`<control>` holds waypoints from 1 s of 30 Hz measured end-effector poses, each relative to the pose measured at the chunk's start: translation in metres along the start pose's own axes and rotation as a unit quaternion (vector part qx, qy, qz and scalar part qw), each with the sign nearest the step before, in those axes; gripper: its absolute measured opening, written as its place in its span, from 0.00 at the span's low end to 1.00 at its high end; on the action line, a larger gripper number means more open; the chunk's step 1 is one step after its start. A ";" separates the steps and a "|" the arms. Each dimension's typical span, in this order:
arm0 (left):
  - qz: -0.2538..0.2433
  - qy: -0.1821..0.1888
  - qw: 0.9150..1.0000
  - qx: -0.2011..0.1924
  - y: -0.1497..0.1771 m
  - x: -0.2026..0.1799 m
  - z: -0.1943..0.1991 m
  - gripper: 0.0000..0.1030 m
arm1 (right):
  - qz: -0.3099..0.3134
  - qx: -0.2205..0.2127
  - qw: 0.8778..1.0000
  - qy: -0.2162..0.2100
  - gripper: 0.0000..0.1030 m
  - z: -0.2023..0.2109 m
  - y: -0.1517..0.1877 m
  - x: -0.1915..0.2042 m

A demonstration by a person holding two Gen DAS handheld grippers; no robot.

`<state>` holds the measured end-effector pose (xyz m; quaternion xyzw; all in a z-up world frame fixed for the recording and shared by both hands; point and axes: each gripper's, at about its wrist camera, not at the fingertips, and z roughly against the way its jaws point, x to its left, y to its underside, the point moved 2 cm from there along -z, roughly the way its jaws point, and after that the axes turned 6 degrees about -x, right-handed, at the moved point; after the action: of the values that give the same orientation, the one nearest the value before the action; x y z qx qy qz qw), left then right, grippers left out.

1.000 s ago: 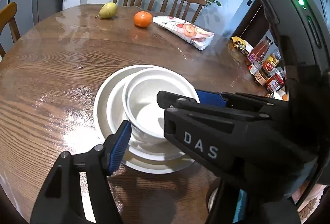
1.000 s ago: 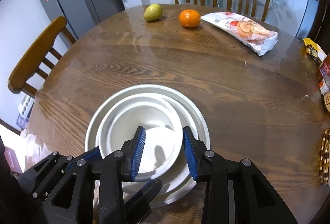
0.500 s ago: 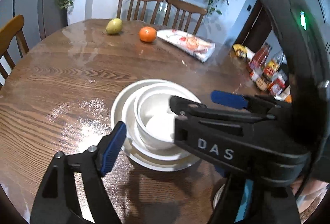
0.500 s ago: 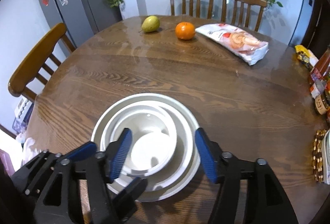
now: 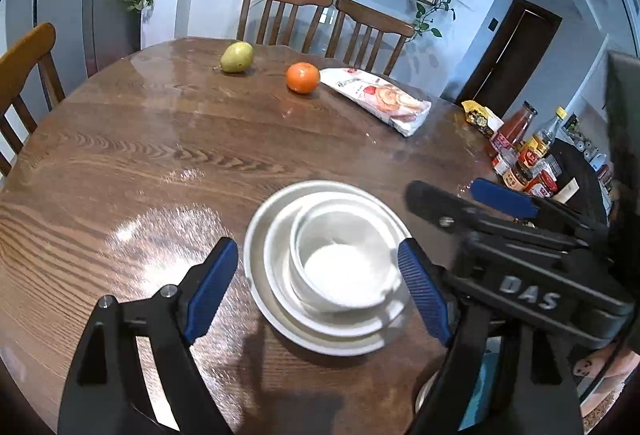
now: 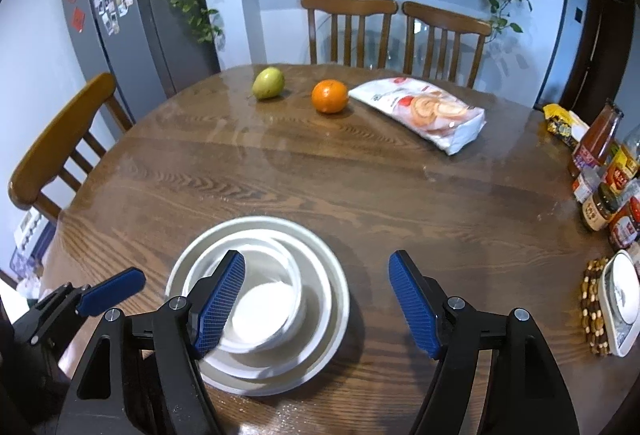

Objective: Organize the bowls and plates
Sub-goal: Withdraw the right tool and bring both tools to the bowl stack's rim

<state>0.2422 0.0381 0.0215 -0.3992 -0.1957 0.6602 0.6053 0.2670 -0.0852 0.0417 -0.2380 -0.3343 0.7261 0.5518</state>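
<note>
Sitting low in the centre of both frames, a white bowl [image 5: 344, 259] nests in a larger bowl [image 5: 280, 259] on a plate [image 5: 256, 235] on the tabletop [image 5: 160, 155]. Left tongs [image 5: 318, 291] and right tongs [image 6: 316, 301] gape wide, gripping nothing.

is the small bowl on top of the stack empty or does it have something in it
Empty. The small bowl shows only its bare white inside in both wrist views, nested upright in the larger bowl on the plate.
</note>
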 end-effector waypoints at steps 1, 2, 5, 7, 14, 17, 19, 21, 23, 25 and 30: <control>0.001 -0.002 1.000 -0.004 -0.004 0.000 0.000 0.79 | 0.000 -0.006 1.000 0.003 0.74 0.003 -0.003 -0.001; 0.002 -0.003 1.000 -0.008 -0.007 0.000 0.001 0.80 | 0.001 -0.011 1.000 0.004 0.74 0.006 -0.006 -0.003; 0.011 0.000 1.000 -0.016 -0.014 0.003 0.001 0.87 | -0.009 -0.027 1.000 0.003 0.76 0.014 -0.014 -0.010; 0.024 0.011 0.999 -0.018 -0.015 0.008 -0.002 0.88 | -0.022 -0.037 0.999 -0.004 0.83 0.018 -0.017 -0.016; 0.053 0.001 0.998 0.026 -0.001 0.025 -0.031 0.88 | -0.071 -0.005 0.996 -0.050 0.84 -0.002 -0.010 -0.037; 0.050 0.011 0.998 0.039 0.004 0.026 -0.034 0.88 | -0.086 0.023 0.994 -0.059 0.84 -0.014 -0.006 -0.041; 0.052 0.010 0.998 0.043 0.006 0.027 -0.033 0.88 | -0.095 0.032 0.993 -0.057 0.84 -0.019 -0.004 -0.042; 0.046 0.006 0.998 0.047 0.007 0.025 -0.034 0.88 | -0.094 0.038 0.993 -0.062 0.84 -0.022 -0.003 -0.041; 0.043 0.004 0.998 0.053 0.010 0.026 -0.035 0.88 | -0.097 0.043 0.992 -0.072 0.84 -0.023 -0.003 -0.040; 0.045 0.005 0.997 0.060 0.011 0.026 -0.037 0.88 | -0.098 0.045 0.991 -0.080 0.84 -0.024 -0.003 -0.037; 0.052 0.004 0.996 0.066 0.013 0.030 -0.040 0.88 | -0.099 0.061 0.989 -0.094 0.84 -0.031 0.000 -0.033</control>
<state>0.2661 0.0558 -0.0207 -0.3702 -0.1282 0.7006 0.5964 0.2978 -0.1101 0.0203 -0.1004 -0.3621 0.7058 0.6005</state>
